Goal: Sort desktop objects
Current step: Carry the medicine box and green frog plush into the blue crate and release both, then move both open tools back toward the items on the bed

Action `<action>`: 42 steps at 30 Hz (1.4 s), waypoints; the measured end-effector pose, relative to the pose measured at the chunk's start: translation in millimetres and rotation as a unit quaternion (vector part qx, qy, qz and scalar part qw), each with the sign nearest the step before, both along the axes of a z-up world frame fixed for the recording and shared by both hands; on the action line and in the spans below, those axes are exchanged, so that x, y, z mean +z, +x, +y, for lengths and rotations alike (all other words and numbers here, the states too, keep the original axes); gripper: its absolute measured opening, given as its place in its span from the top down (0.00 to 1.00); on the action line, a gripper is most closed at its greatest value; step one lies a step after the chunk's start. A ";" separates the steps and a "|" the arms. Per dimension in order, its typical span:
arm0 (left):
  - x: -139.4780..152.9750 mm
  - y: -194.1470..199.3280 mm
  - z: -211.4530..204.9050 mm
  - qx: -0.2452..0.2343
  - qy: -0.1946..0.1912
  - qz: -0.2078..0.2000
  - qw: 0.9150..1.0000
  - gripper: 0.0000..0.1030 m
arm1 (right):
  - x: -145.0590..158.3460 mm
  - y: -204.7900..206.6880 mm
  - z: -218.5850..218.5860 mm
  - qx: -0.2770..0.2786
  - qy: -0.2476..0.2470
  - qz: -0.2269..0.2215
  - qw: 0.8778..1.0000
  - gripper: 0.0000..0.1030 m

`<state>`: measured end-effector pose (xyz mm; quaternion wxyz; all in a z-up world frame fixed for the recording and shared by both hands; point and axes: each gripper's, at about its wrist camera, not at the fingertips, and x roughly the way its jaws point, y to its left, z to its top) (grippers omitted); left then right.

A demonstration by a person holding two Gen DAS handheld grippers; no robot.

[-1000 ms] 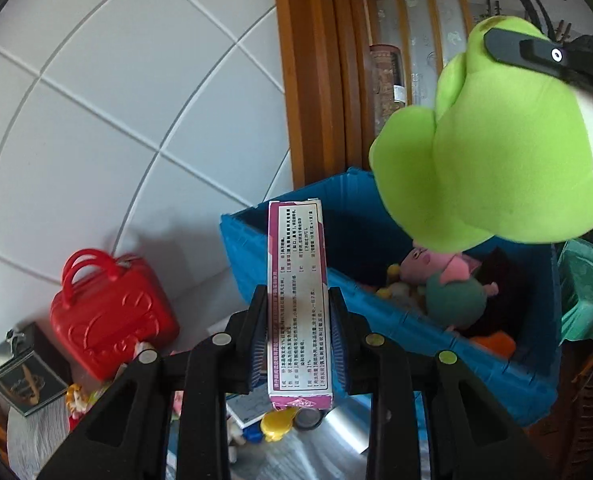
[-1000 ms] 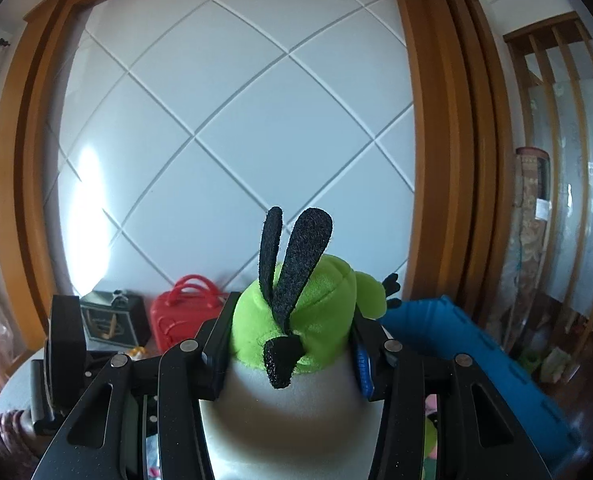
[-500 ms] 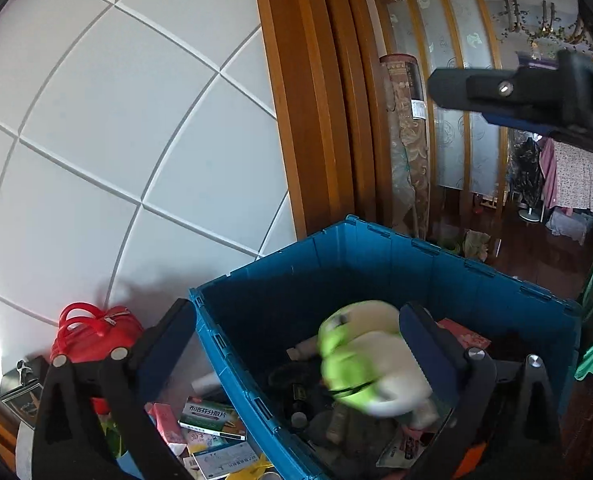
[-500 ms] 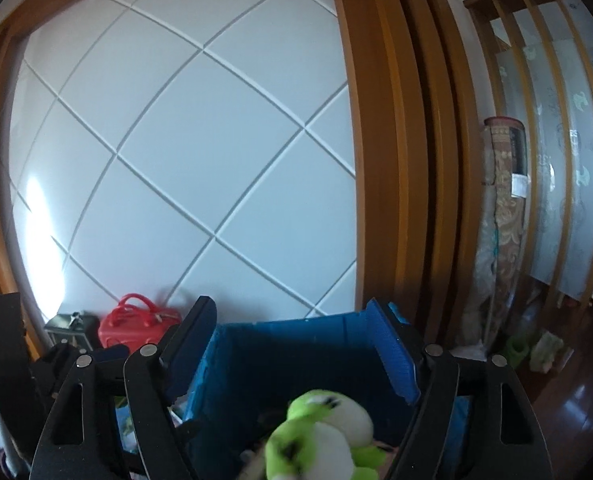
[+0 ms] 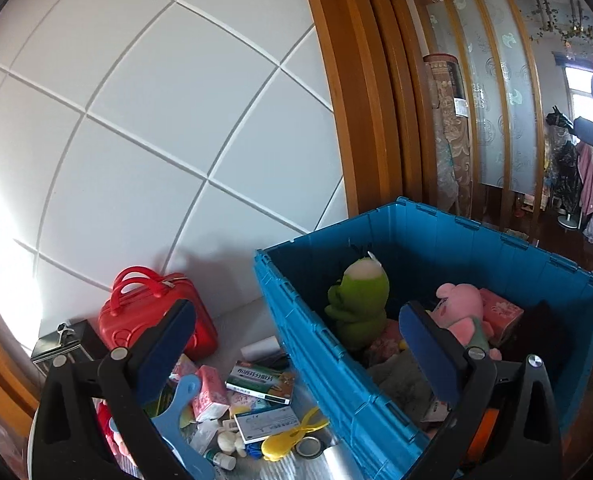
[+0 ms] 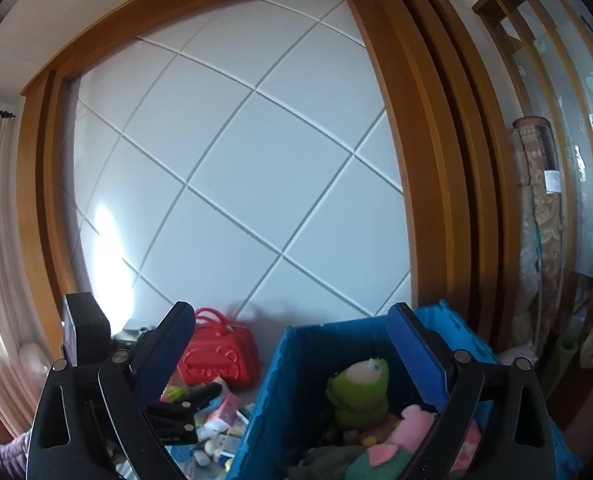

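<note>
Blue bin: upright green plush frog.

Both wrist views near, facing wall; share blue bin, seemingly from above.

Plush frog sits in bin, case left.

A: Which items could you not resolve?
B: Your left gripper finger hid part of the pink plush; the box print was too small to read.
</note>
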<state>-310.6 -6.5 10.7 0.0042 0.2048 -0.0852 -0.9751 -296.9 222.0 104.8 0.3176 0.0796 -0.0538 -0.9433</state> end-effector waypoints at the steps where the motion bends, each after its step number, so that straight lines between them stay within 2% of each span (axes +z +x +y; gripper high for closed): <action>1: -3.8 6.1 -5.4 0.007 0.000 0.001 1.000 0.00 | -5.2 4.6 -0.8 -0.003 0.003 0.000 1.000 0.05; 8: -18.0 50.0 -49.8 0.039 0.016 0.013 0.999 0.00 | -30.7 38.4 -16.2 -0.017 0.017 -0.021 0.999 0.01; 17: -35.6 119.3 -111.9 0.093 -0.019 0.010 0.995 0.00 | -50.2 95.7 -64.3 -0.010 0.017 -0.062 0.998 0.01; 22: -54.9 152.3 -144.1 0.115 -0.038 0.007 0.993 0.00 | -75.3 130.2 -96.0 -0.008 0.026 -0.092 0.995 0.01; 26: -76.8 172.4 -168.3 0.133 -0.037 -0.003 0.990 0.00 | -109.9 149.6 -114.4 -0.011 0.052 -0.120 0.991 0.01; 30: -101.5 188.5 -188.3 0.148 -0.030 -0.022 0.988 0.00 | -151.7 157.5 -123.6 -0.003 0.066 -0.168 0.984 0.01; 32: -115.0 195.0 -196.2 0.158 -0.025 -0.032 0.987 0.00 | -171.3 158.9 -132.2 0.007 0.091 -0.184 0.979 0.01; 38: -166.5 204.9 -208.1 0.173 -0.019 -0.079 0.982 0.00 | -224.9 164.8 -157.6 0.040 0.138 -0.205 0.968 0.01; 39: -176.1 207.0 -209.1 0.175 -0.018 -0.086 0.981 0.00 | -240.8 164.7 -165.3 0.053 0.154 -0.217 0.962 0.03; 41: -195.3 216.1 -213.3 0.188 -0.016 -0.083 0.979 0.00 | -275.7 162.9 -181.2 0.078 0.190 -0.249 0.946 0.16; 42: -204.1 220.0 -217.4 0.193 -0.010 -0.087 0.977 0.00 | -291.2 164.1 -185.6 0.091 0.200 -0.260 0.940 0.17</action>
